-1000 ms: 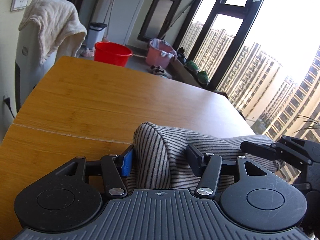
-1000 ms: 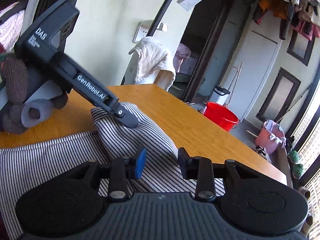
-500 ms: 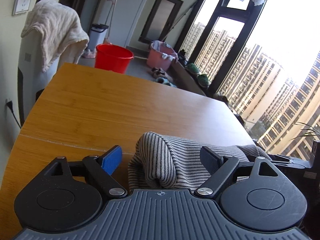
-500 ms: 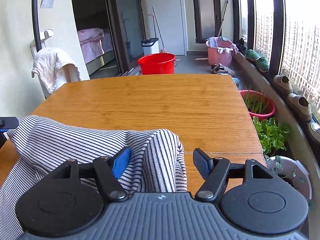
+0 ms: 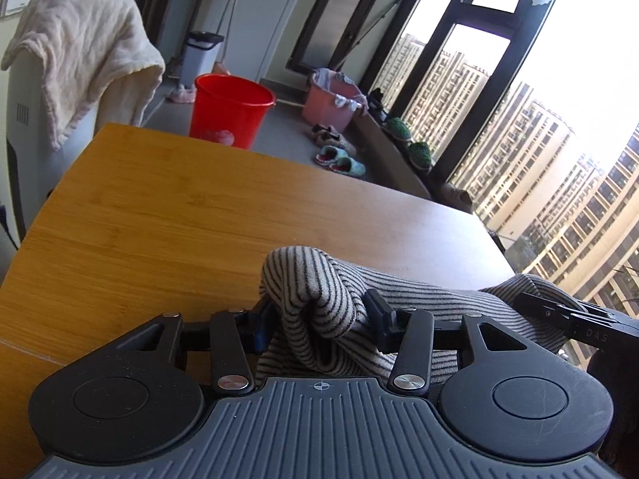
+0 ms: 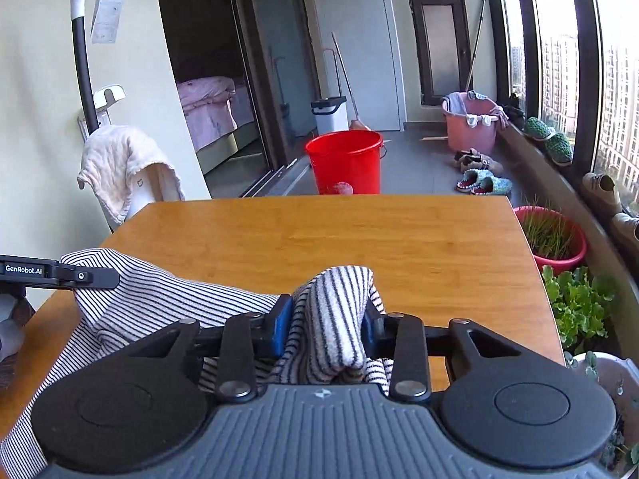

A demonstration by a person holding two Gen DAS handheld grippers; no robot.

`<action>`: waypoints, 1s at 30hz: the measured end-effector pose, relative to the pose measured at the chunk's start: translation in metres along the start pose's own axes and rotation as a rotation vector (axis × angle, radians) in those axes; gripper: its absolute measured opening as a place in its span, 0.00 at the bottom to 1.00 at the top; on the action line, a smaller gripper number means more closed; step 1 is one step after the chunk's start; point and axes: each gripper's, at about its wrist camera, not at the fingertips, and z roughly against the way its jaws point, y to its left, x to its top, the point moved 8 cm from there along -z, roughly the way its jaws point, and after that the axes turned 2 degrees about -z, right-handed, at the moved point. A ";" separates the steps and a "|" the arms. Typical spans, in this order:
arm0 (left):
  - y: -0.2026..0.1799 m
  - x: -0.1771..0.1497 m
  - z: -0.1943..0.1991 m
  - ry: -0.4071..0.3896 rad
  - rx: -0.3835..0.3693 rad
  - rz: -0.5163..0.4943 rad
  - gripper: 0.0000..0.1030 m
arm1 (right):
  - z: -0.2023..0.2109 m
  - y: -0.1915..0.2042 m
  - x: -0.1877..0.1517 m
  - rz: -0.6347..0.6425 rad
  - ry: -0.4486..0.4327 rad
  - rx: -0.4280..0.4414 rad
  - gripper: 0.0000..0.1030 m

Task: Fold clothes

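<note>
Grippers are closing on bunched corners of a striped garment (image 5: 319, 295) above the wooden table (image 5: 179, 215). Left gripper (image 5: 319, 319) and right gripper (image 6: 325, 327) are each pinching fabric, apparently to spread it for folding.

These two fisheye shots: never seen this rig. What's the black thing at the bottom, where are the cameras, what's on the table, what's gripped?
No robot arm here: a person holds a two-finger gripper in each hand, and each gripper carries a camera looking forward along its fingers. The black plates at the bottom are the gripper's own body. One picture is from the left gripper, the other from the right gripper. On the wooden table lies a striped garment. Each gripper has a bunched fold of it between its pads, and both are closing on it. The red bucket stands on the floor beyond.
</note>
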 end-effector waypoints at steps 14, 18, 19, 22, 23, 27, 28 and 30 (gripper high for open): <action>-0.020 -0.024 0.053 -0.120 0.044 -0.095 0.50 | 0.008 -0.044 -0.034 -0.094 0.009 -0.084 0.39; -0.035 -0.005 0.079 -0.210 0.004 -0.051 0.59 | 0.022 -0.037 -0.032 -0.116 -0.015 -0.078 0.42; -0.042 -0.005 0.075 -0.203 -0.023 -0.047 0.60 | 0.024 -0.034 -0.032 -0.117 -0.017 -0.066 0.42; -0.064 -0.021 0.044 -0.129 -0.073 -0.066 0.65 | 0.024 -0.024 -0.035 -0.084 0.013 -0.062 0.23; -0.066 -0.028 0.029 -0.095 -0.073 -0.063 0.65 | 0.026 -0.022 -0.033 -0.068 0.006 -0.068 0.13; -0.055 -0.052 -0.008 -0.051 -0.062 -0.013 0.65 | 0.040 -0.015 -0.012 0.002 -0.049 -0.070 0.12; -0.055 -0.053 -0.009 -0.058 -0.061 -0.034 0.66 | 0.038 -0.014 -0.010 0.026 -0.041 -0.084 0.12; -0.058 -0.055 -0.010 -0.064 -0.056 -0.075 0.66 | 0.023 -0.022 -0.016 0.070 0.009 -0.139 0.12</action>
